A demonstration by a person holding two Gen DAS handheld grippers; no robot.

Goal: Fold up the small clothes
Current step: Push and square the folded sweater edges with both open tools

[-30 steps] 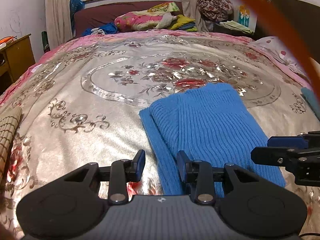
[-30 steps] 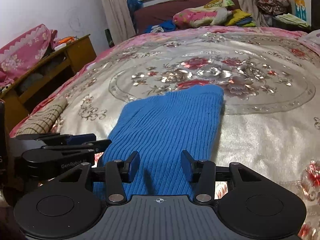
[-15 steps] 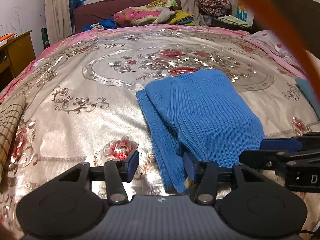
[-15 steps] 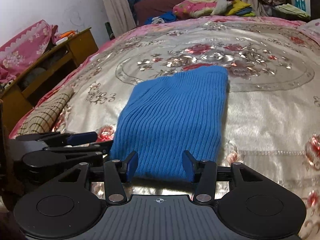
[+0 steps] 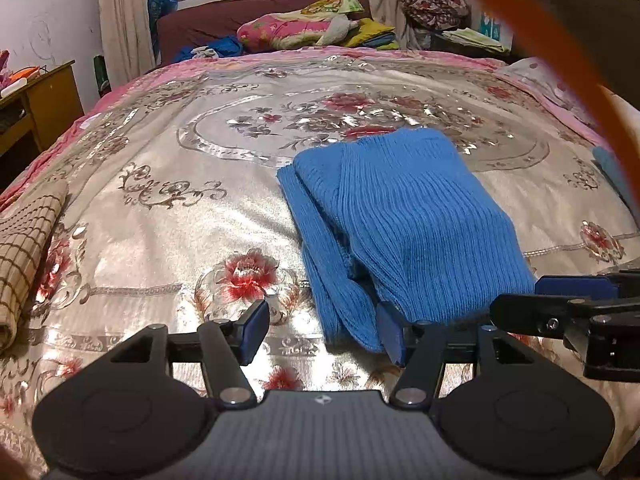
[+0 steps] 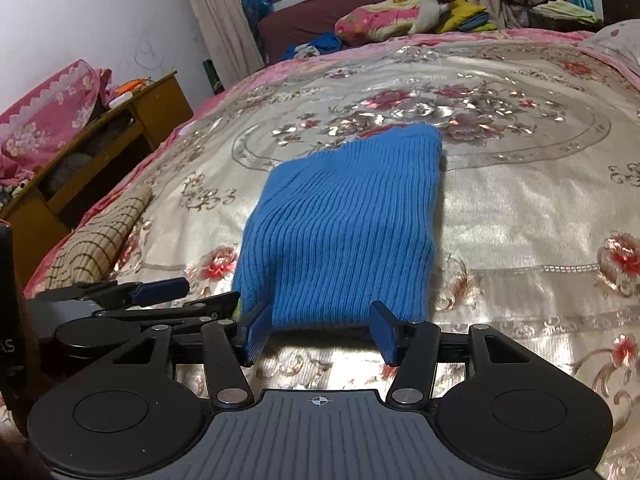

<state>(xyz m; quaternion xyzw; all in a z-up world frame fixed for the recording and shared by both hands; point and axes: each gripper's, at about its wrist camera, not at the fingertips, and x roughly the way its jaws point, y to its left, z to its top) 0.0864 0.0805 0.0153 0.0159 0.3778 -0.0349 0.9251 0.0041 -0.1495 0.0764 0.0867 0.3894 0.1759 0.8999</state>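
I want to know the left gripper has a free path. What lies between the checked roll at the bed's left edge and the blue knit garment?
Only bare floral bedspread lies between the checked roll and the blue knit garment, as the left wrist view shows.

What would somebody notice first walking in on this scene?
The bright blue ribbed sweater, folded lengthwise in the middle of the shiny floral bedspread, catches the eye at once. At its near edge sit both open claws, the right claw framing the hem and the left claw beside the loose sleeve. A checked brown cloth lies at the bed's left edge.
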